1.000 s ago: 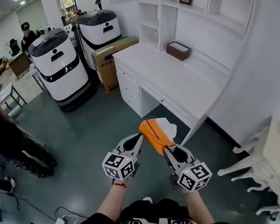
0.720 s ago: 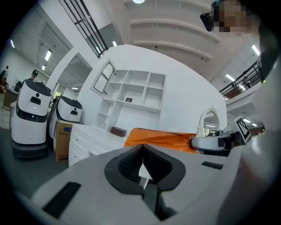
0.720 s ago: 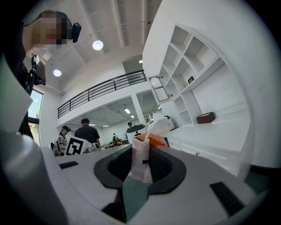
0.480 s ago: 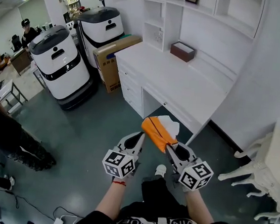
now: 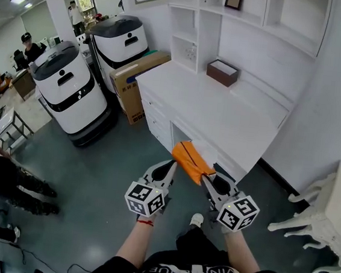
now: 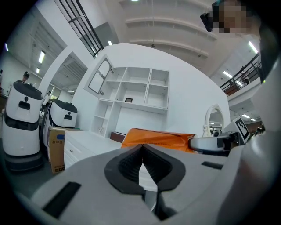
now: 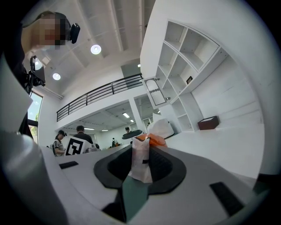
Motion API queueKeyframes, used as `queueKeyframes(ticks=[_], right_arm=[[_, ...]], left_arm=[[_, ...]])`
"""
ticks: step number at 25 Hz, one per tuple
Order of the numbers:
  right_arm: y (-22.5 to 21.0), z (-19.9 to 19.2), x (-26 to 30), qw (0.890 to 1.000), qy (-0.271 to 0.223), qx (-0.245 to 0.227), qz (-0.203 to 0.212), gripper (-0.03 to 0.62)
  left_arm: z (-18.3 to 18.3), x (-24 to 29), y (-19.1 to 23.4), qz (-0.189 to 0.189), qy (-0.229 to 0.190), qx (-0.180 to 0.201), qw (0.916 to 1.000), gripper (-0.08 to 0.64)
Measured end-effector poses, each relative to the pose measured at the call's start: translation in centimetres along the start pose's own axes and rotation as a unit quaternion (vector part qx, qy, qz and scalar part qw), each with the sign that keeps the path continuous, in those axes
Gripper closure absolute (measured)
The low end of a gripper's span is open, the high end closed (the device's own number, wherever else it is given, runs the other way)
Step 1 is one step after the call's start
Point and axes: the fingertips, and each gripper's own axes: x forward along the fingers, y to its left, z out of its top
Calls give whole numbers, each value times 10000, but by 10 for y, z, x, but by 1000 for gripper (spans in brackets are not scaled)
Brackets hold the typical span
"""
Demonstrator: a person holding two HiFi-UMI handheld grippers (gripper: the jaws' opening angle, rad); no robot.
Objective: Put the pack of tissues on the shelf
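"Looking down from the head view first: where is the pack of tissues (image 5: 192, 160)?"

"In the air in front of the desk (image 5: 221, 117), carried out ahead of the person. The right gripper (image 5: 207, 182) has it by its near end. The left gripper (image 5: 171, 168) rides just beside its other edge; I can't tell from here whether it touches. The shelf (image 5: 246, 16) stands above the back of the desk, well apart from the pack."

"And the left gripper view?"

"Its jaws meet at the tips with nothing between them. The orange pack (image 6: 158, 137) runs across just beyond them, its right end in the right gripper (image 6: 210, 143). So the left claw is closed and empty, only alongside."

"The right gripper view?"

"There the jaws are clamped on the pack (image 7: 141, 165) at its crimped end: white wrap pinched flat between the pads, orange film bunching past them. The shelf (image 7: 184, 48) and a brown box (image 7: 208, 122) on the desk lie ahead."

"How will it handle?"

"Light and soft, I'd judge, with slick film. Held by one end seam it can droop or swing, and the film could slip or tear under a hard pull. A hold across the body would be steadier, though for so light a thing the seam should serve. It wants setting flat on a shelf board before the jaws let go."
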Motion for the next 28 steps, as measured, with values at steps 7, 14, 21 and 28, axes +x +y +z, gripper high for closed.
queueKeyframes(ticks=[7,14,21,28], right_arm=[[-43,26,30,9999,-53,-26,-81,502],[-93,46,49,9996,-114,-40,-242,502],[-146,67,64,9986,-238,-124,-449,503],[-206,97,66,9959,-395,-237,-777,503]], left_arm=[[15,58,20,-103,6,-54,9999,552],[22,119,29,-298,51,-41,9995,552],[30,183,38,-519,29,0,9986,552],[38,260,30,-889,27,-5,9960,552]])
